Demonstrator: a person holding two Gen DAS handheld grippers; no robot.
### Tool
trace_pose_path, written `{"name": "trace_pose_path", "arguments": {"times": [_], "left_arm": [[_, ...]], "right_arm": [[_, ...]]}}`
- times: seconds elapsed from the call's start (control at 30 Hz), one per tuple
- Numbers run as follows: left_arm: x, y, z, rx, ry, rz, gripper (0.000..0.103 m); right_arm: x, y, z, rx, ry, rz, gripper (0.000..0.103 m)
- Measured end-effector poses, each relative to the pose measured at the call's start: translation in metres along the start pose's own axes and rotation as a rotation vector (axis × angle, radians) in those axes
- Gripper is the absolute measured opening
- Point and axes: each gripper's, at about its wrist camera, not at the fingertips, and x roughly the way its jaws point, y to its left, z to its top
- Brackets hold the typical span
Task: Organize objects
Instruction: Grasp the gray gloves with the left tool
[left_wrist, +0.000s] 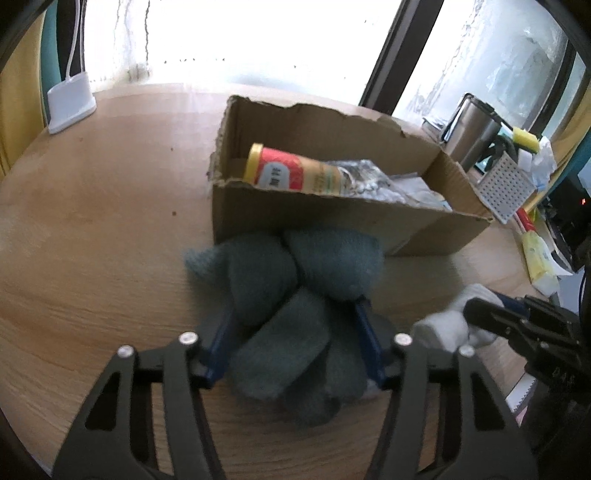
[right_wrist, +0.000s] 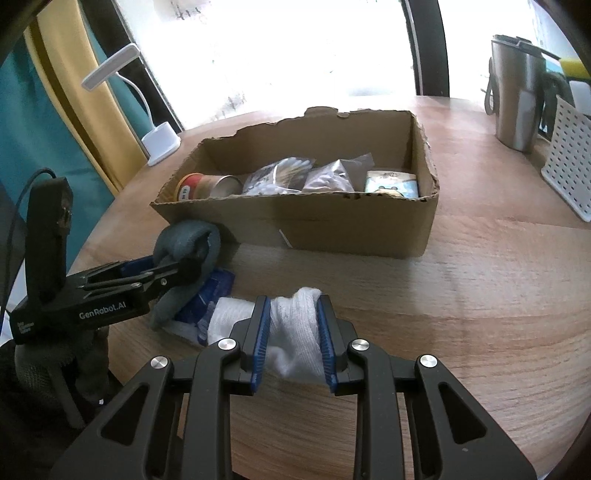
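My left gripper (left_wrist: 295, 306) is shut on a grey-green knitted glove (left_wrist: 291, 295), bunched between its blue pads just in front of the cardboard box (left_wrist: 325, 218). In the right wrist view the left gripper (right_wrist: 184, 267) holds the same glove (right_wrist: 184, 240) by the box's near left corner. My right gripper (right_wrist: 293, 310) is shut on a white knitted glove (right_wrist: 295, 332) low over the wooden table (right_wrist: 480, 295). The box (right_wrist: 351, 229) holds a yellow-lidded red can (left_wrist: 288, 171), foil packets (right_wrist: 328, 177) and a small carton (right_wrist: 391, 184).
A white desk lamp (right_wrist: 155, 140) stands at the far left. A steel tumbler (right_wrist: 517, 96) and a white perforated basket (right_wrist: 569, 166) stand at the right. A blue packet (right_wrist: 207, 295) lies under the gloves. Yellow packs (left_wrist: 535, 258) lie by the table's right edge.
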Motion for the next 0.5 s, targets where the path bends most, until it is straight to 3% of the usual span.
{"name": "trace_pose_path", "arguments": {"times": [0.5], "left_arm": [[-0.038,-0.009,-0.002,0.019,-0.076,-0.027,0.052]], "right_arm": [[-0.015,0.018,0.0,-0.037,-0.032,-0.004,0.026]]}}
